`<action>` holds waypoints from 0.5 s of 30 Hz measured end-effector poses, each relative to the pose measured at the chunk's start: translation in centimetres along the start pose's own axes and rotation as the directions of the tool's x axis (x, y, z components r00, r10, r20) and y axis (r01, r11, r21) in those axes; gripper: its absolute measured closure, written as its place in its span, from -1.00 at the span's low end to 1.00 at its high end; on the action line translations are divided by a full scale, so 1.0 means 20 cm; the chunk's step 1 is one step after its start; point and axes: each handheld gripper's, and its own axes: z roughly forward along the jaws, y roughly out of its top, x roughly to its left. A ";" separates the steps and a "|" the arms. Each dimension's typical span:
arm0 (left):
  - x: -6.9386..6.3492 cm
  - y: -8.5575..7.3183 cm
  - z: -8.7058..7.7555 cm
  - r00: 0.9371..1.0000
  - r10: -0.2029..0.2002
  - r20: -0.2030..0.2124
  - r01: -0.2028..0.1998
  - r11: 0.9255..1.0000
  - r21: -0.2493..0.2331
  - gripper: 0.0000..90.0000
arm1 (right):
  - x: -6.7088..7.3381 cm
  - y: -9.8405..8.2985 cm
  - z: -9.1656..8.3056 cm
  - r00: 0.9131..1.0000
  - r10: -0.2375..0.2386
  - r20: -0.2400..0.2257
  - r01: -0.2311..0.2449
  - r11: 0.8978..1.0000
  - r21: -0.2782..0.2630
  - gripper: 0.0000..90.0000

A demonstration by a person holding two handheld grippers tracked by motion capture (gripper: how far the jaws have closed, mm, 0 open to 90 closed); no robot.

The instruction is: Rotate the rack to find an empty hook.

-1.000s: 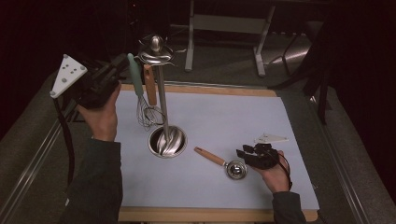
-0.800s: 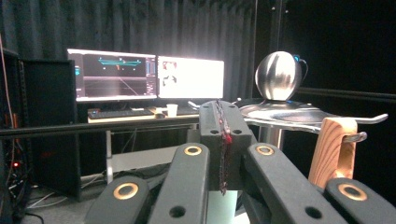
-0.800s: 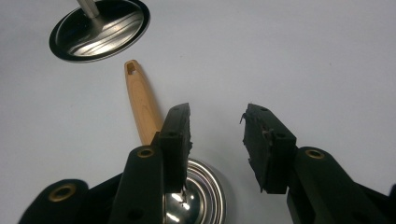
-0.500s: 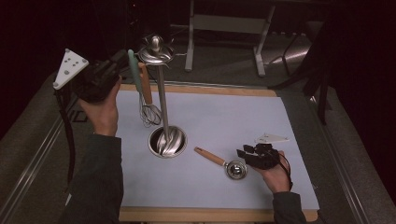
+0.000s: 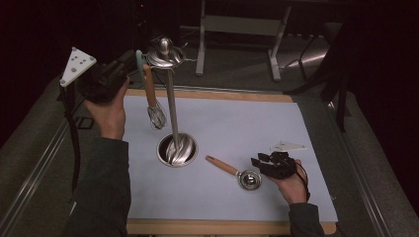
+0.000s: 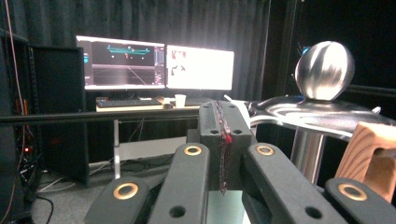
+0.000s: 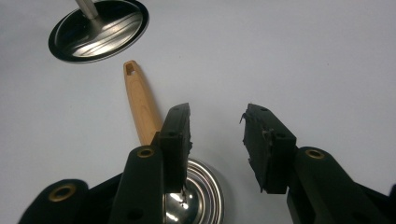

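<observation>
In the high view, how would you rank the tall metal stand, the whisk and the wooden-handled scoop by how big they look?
1. Metal stand, clearly the largest.
2. Whisk, hanging beside the stand's pole.
3. Wooden-handled scoop, lying on the mat.

The whisk and scoop look close in length, and the whisk hangs nearer the camera, so their order is unsure.

A lab (black curtains (image 6: 42,23) all round), with lit monitors (image 6: 159,65) on a desk (image 6: 140,106).
</observation>
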 end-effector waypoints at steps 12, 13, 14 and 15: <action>0.03 0.00 -0.02 1.000 0.013 -0.012 -0.013 1.000 0.024 0.99 | 0.00 0.00 0.00 1.000 -0.002 0.012 0.002 1.000 0.005 0.34; 0.04 0.00 -0.02 1.000 0.013 -0.012 -0.012 0.999 0.033 0.99 | 0.00 0.00 0.00 1.000 -0.009 0.022 0.009 1.000 0.010 0.34; 0.04 0.00 -0.02 1.000 0.013 -0.012 -0.012 0.999 0.033 0.99 | 0.00 0.00 0.00 1.000 -0.009 0.022 0.009 1.000 0.010 0.34; 0.05 -0.01 -0.02 1.000 0.010 -0.015 -0.009 0.999 0.047 0.99 | 0.00 0.00 0.00 0.999 -0.014 0.030 0.013 1.000 0.014 0.34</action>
